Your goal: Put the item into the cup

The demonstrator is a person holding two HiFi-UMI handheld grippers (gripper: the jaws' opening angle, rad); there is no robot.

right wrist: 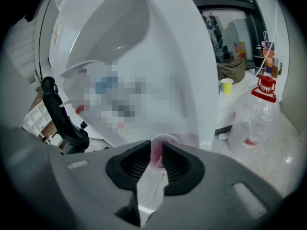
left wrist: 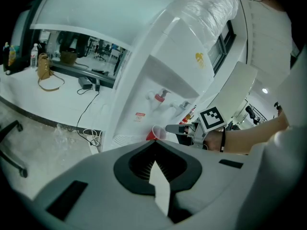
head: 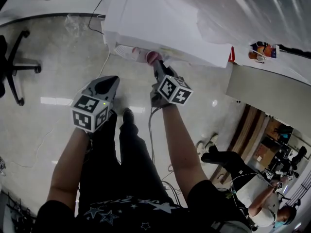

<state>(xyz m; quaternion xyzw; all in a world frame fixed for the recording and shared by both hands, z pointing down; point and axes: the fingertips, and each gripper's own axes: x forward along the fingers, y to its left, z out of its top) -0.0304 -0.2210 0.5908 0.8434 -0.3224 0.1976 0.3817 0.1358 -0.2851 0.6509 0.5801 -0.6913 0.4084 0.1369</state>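
A red plastic cup (head: 153, 57) is held out under the front of a white water dispenser (head: 160, 18). My right gripper (head: 157, 65) is shut on the cup's wall. In the right gripper view the cup (right wrist: 163, 142) shows pink-red between the two ribbed pads of the right gripper (right wrist: 154, 152). From the left gripper view the cup (left wrist: 155, 133) sits below the dispenser's red tap (left wrist: 162, 96), with the right gripper (left wrist: 175, 128) on it. My left gripper (head: 110, 81) hangs lower and to the left, jaws together, nothing in them; its tips (left wrist: 154, 146) point at the dispenser.
A plastic-wrapped water bottle (head: 243, 8) tops the dispenser. An office chair (head: 14, 67) stands on the glossy floor at the left. Cables (head: 104, 64) trail down beside the dispenser. A white desk (left wrist: 43, 99) with a bag lies further left.
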